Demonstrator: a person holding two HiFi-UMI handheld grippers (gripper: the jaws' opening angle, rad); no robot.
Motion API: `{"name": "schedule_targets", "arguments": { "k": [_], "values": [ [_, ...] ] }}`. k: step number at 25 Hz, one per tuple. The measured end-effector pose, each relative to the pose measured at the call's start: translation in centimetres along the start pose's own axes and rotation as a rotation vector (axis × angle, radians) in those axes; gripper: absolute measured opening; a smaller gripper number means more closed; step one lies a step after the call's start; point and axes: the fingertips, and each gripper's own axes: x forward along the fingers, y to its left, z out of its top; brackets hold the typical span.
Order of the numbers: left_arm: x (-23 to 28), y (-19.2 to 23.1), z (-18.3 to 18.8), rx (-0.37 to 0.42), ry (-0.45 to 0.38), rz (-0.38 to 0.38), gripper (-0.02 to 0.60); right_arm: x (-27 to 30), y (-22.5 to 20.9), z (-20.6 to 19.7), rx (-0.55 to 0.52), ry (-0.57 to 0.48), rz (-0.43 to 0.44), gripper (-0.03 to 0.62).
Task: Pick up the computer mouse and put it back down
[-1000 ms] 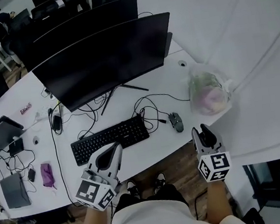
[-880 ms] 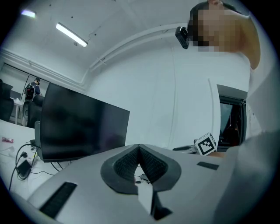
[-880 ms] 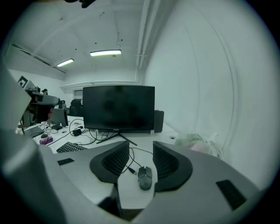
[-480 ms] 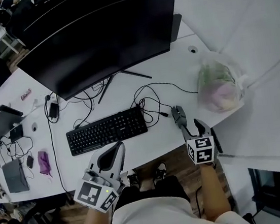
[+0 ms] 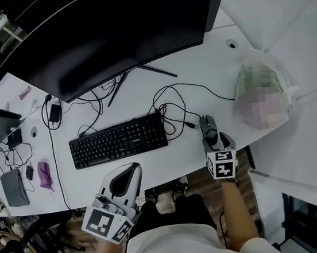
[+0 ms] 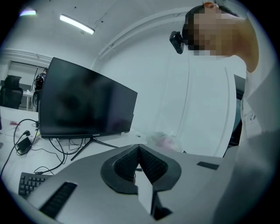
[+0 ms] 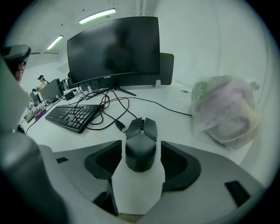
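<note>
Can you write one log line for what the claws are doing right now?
right claw: open, just been opening, computer mouse between jaws, not gripped | computer mouse: on desk | left claw: shut, empty

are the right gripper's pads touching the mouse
Apart. The right gripper view shows the mouse between the right gripper jaws, which have just been opening, with white desk visible on both sides of it.

Black matte computer mouse (image 5: pixel 207 125) (image 7: pixel 141 144), angular shell, two split front buttons with a scroll wheel between. Upright on its base, flat on white desk (image 5: pixel 197 71), close to the near edge. Nose toward 12 o'clock in head view. At 3 o'clock from black keyboard (image 5: pixel 118 140), apart from it.
</note>
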Motion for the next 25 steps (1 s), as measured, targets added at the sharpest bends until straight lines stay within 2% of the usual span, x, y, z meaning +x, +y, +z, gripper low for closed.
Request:
{"name": "schedule_targets", "arguments": {
  "k": [6,14,25],
  "values": [
    [0.4,0.4,-0.9,-0.018,0.026,0.007,0.005,1.5,0.0,-1.0,0.007,0.031,-0.002,0.268],
    [-0.2,0.5,-0.9,-0.017,0.031,0.002,0.005,1.5,0.2,-0.8,0.012,0.023,-0.032,0.262],
    [-1.6,0.9,-0.2,-0.013,0.008,0.0,0.005,-0.7,-0.1,1.5,0.01,-0.082,-0.073,0.25]
  ]
}}
